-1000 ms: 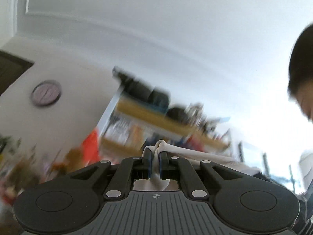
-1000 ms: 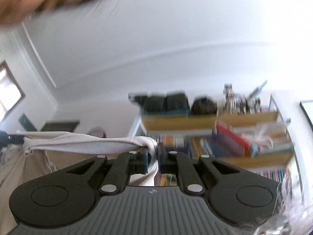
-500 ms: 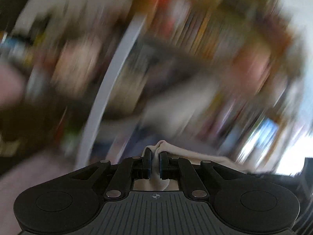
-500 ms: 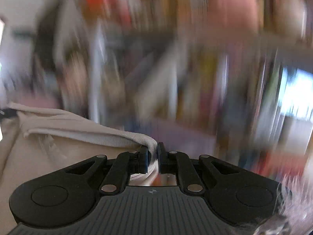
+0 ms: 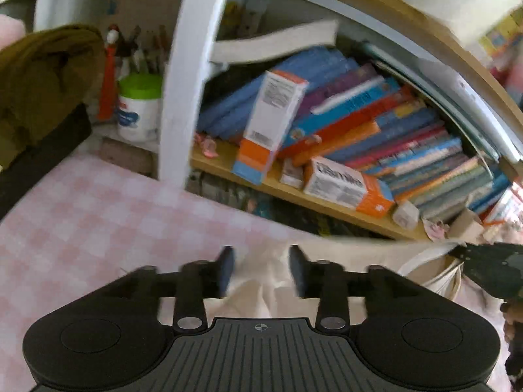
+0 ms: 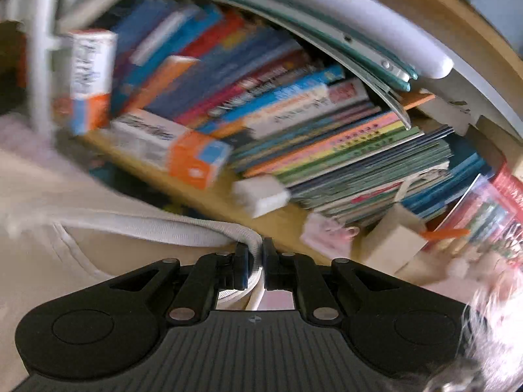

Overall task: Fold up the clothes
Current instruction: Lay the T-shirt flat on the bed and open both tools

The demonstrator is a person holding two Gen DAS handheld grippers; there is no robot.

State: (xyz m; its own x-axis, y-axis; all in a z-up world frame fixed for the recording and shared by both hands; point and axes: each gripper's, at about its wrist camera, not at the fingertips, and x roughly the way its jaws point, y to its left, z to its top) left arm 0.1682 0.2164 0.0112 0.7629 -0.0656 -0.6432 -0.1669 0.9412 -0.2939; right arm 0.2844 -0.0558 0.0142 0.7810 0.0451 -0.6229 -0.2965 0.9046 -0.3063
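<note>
The left gripper (image 5: 261,269) hovers with its jaws spread wide and nothing between them, over the cream garment (image 5: 343,254) lying on the pink checked cloth (image 5: 98,215). The right gripper (image 6: 258,256) pinches the garment's ribbed edge (image 6: 157,228). No neat fold shows, so folding seems mid-way

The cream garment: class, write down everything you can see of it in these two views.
The cream garment is soft, pale beige fabric with a paler ribbed band along its edge. It lies wrinkled on the pink checked cloth in front of the bookshelf. The right tongs are shut on the ribbed band, pinching a fold of it. The left tongs stand open over the fabric, holding nothing. Its full shape cannot be told.
</note>
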